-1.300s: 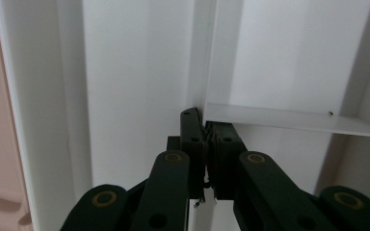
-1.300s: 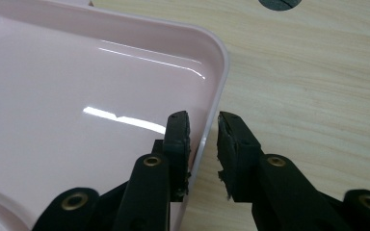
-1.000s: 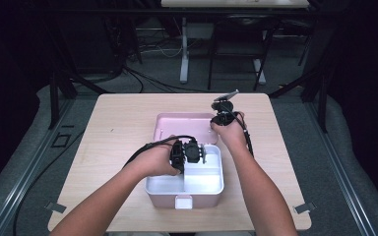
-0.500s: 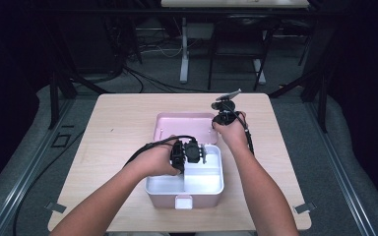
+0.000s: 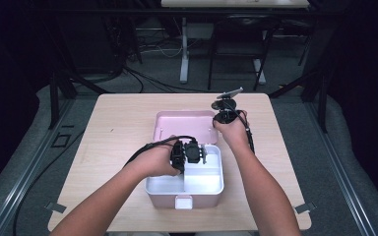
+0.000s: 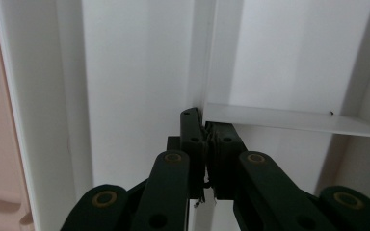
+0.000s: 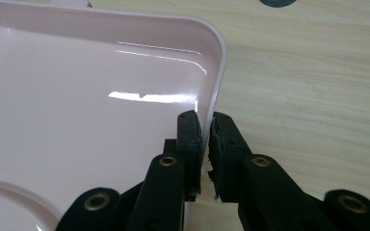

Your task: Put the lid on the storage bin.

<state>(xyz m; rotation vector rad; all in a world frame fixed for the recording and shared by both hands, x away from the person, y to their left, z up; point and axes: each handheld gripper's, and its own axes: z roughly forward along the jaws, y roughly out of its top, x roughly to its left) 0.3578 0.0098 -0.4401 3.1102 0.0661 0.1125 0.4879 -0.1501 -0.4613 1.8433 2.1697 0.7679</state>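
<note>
A pink box stands open mid-table, its lid [image 5: 182, 125] laid back flat and a white tray [image 5: 204, 181] with compartments set in its base. My left gripper [image 5: 196, 152] reaches down into the tray. In the left gripper view its jaws [image 6: 203, 120] are shut on the upright white divider [image 6: 200, 57], where a cross wall [image 6: 289, 120] meets it. My right gripper [image 5: 225, 117] is at the lid's right edge. Its jaws [image 7: 204, 120] have just been closing and now pinch the pink lid's rim [image 7: 219, 72] between the pads.
The box's white latch [image 5: 183, 201] faces the near table edge. Bare wooden tabletop [image 5: 118, 128] lies left and right of the box. Black cables trail from both grippers. Dark floor, cables and table legs surround the table.
</note>
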